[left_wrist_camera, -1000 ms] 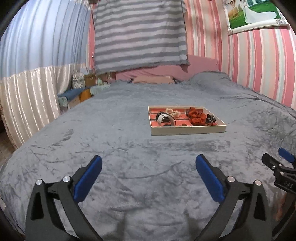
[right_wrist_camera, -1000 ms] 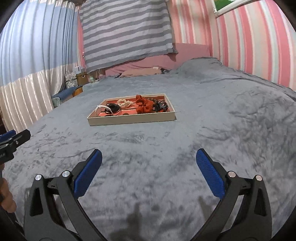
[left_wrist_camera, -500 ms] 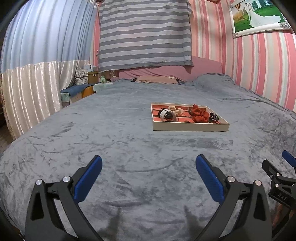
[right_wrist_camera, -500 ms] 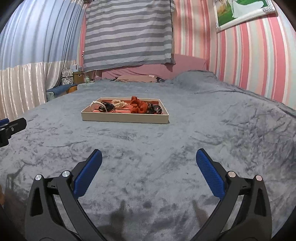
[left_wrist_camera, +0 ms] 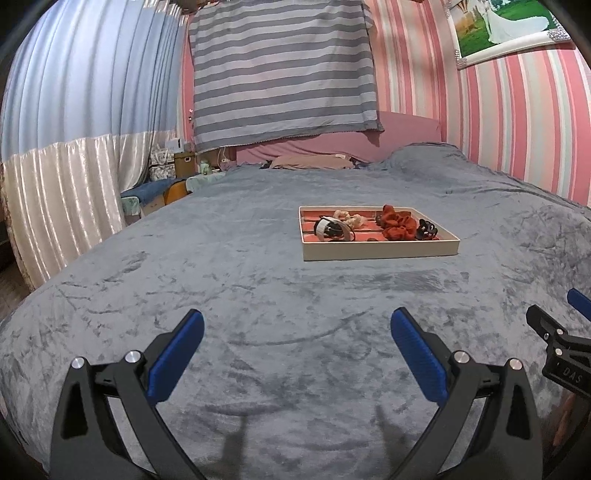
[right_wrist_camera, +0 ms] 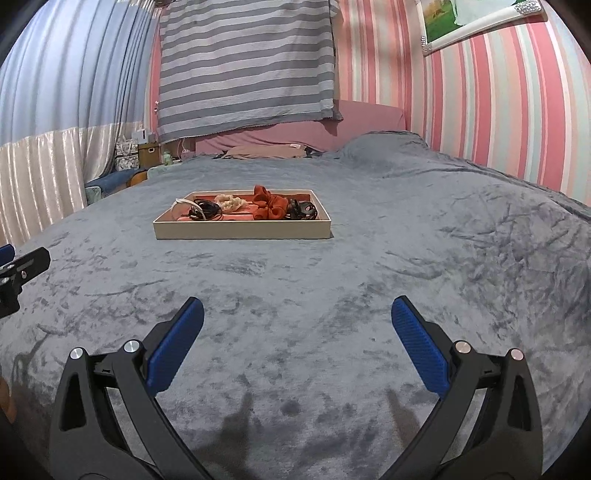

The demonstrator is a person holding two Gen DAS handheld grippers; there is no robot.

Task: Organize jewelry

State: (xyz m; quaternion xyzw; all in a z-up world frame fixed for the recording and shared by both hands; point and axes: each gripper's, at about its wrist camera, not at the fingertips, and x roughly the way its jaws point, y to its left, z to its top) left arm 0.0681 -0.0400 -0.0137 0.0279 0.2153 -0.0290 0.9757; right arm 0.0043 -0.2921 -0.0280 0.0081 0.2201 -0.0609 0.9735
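Jewelry tray (left_wrist_camera: 380, 249) sits mid-bed (left_wrist_camera: 258, 295); my left gripper (left_wrist_camera: 295, 345) and right gripper (right_wrist_camera: 297, 334) hover level near the foot edge, jaws wide, empty.

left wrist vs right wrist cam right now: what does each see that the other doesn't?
Left wrist only: the right gripper at its right edge, and the bride in the framed photo.

Right wrist only: the left gripper at its left edge, and bare blanket stretching far to the tray's right.

Both: the tray on the grey blanket, holding the red scrunchie, a cream scrunchie and black pieces; the striped cloth; each view's own fingers spread wide, holding nothing.
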